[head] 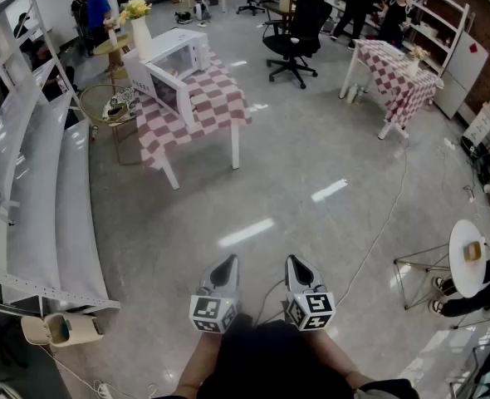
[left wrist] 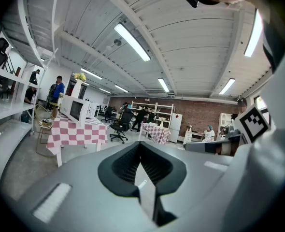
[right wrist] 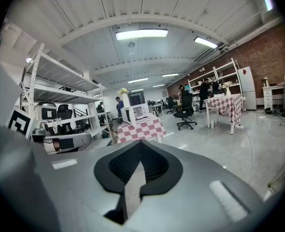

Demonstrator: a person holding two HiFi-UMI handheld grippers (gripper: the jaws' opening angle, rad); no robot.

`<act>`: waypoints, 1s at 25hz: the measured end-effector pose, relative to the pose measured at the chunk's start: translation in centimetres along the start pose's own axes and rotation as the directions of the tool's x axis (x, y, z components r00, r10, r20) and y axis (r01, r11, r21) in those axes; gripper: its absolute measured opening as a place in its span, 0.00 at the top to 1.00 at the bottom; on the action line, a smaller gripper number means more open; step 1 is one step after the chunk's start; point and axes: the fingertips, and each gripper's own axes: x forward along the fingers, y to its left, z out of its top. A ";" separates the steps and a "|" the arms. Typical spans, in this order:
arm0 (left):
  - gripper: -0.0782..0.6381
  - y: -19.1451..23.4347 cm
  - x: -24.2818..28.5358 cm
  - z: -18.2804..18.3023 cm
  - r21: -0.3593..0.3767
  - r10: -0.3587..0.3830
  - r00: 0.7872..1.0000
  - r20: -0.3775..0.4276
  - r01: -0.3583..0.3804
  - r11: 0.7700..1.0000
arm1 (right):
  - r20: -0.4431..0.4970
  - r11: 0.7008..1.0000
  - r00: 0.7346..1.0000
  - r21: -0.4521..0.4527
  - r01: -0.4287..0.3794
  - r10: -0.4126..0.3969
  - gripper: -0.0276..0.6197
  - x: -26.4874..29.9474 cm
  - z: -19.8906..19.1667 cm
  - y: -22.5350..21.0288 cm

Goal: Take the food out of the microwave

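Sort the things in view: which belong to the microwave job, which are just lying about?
Job: microwave, its checkered table, left hand-held gripper, right hand-held gripper.
Lying about: flower vase, office chair, second checkered table, shelving rack.

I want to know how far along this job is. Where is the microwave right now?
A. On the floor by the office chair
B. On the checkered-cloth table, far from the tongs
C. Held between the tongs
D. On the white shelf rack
B: the microwave sits on the checkered table, across open floor from the left tongs and right tongs, both shut and empty.
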 end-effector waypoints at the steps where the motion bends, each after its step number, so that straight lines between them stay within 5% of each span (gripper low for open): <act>1: 0.88 0.2 0.4 0.2 0.000 -0.009 1.000 0.004 0.009 1.000 | 0.008 1.000 1.000 0.006 0.004 -0.004 0.96 0.5 0.1 -0.1; 15: 0.88 6.0 4.1 2.6 0.060 -0.112 0.993 -0.021 0.113 0.992 | 0.082 0.990 0.990 0.091 0.109 -0.116 0.96 7.7 1.8 0.3; 25: 0.88 7.6 5.1 2.8 0.019 -0.148 0.989 -0.020 0.149 0.989 | 0.053 0.987 0.991 0.105 0.119 -0.126 0.96 9.4 1.4 1.1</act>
